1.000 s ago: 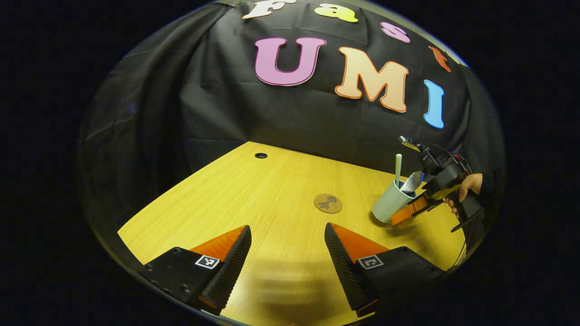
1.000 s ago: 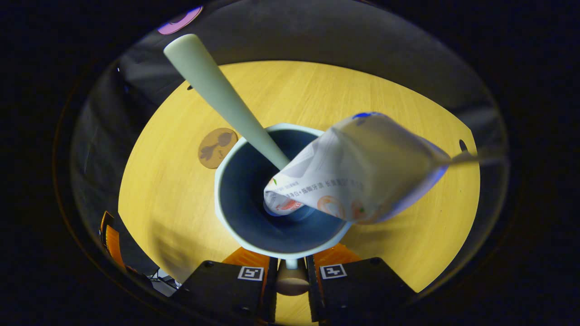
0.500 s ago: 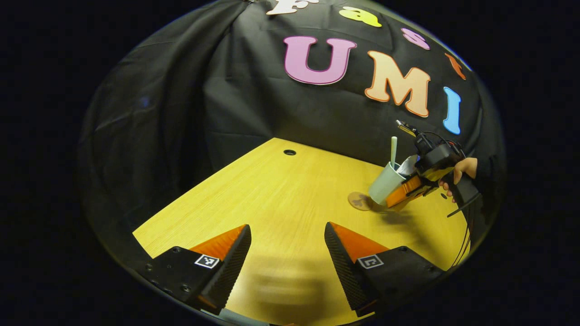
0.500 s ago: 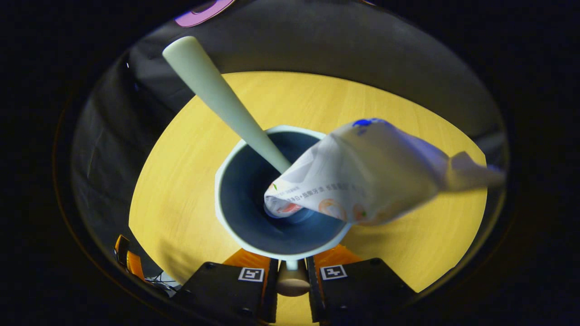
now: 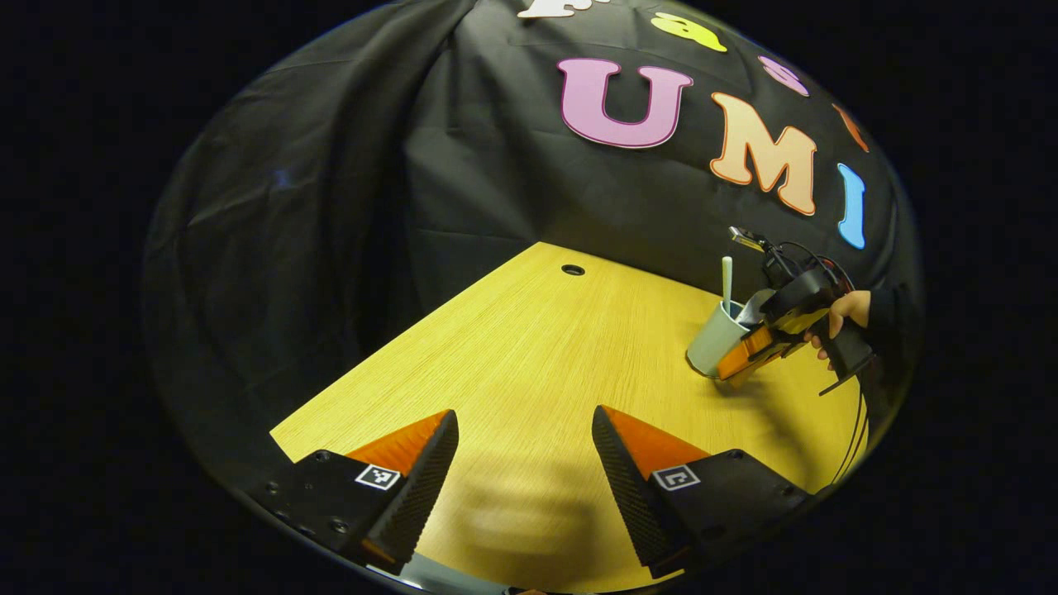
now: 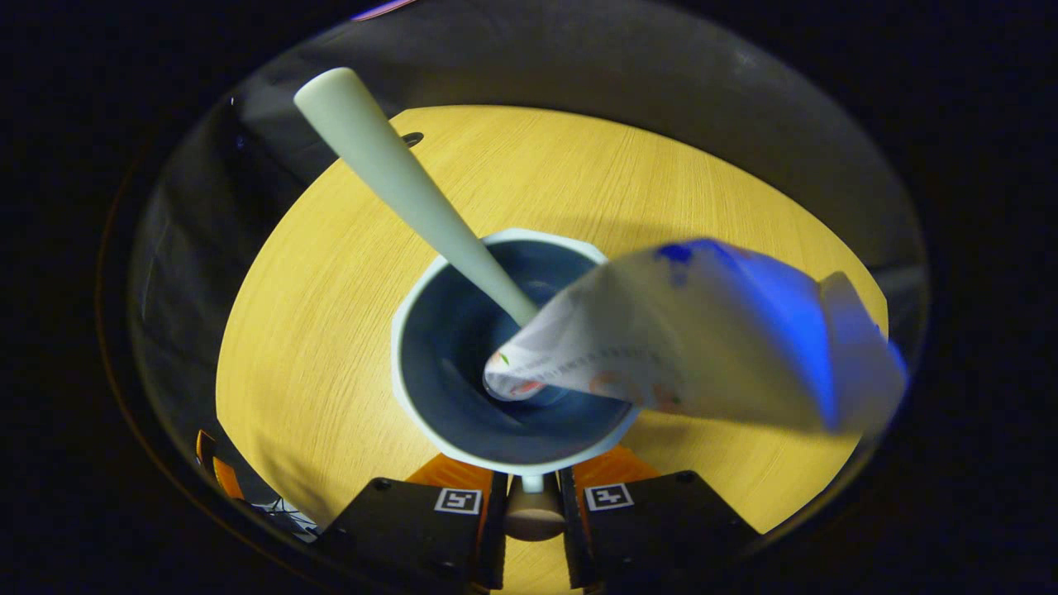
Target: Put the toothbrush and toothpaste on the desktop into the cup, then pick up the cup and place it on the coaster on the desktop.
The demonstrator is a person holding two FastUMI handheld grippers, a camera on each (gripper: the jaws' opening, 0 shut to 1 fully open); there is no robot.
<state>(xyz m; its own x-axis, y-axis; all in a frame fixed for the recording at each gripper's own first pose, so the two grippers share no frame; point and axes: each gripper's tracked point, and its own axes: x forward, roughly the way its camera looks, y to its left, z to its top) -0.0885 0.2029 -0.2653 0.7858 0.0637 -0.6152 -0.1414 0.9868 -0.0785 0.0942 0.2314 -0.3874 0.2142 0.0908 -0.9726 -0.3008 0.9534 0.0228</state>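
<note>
The pale grey-green tapered cup [image 6: 430,397] with a dark blue inside holds a smooth pale toothbrush handle [image 6: 397,182] and a crinkled white toothpaste tube [image 6: 702,339]. The right gripper [image 6: 533,516] pinches its handle over the grained yellow wooden counter [image 5: 529,347]; the left gripper [image 5: 525,463] has its ribbed fingers [image 5: 421,479] wide apart.

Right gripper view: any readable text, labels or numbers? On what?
Toothpaste: a row of small print, too blurred to read.
Right gripper: square coded markers on both fingers, no words or numbers.
Cup and toothbrush: no text visible.
</note>
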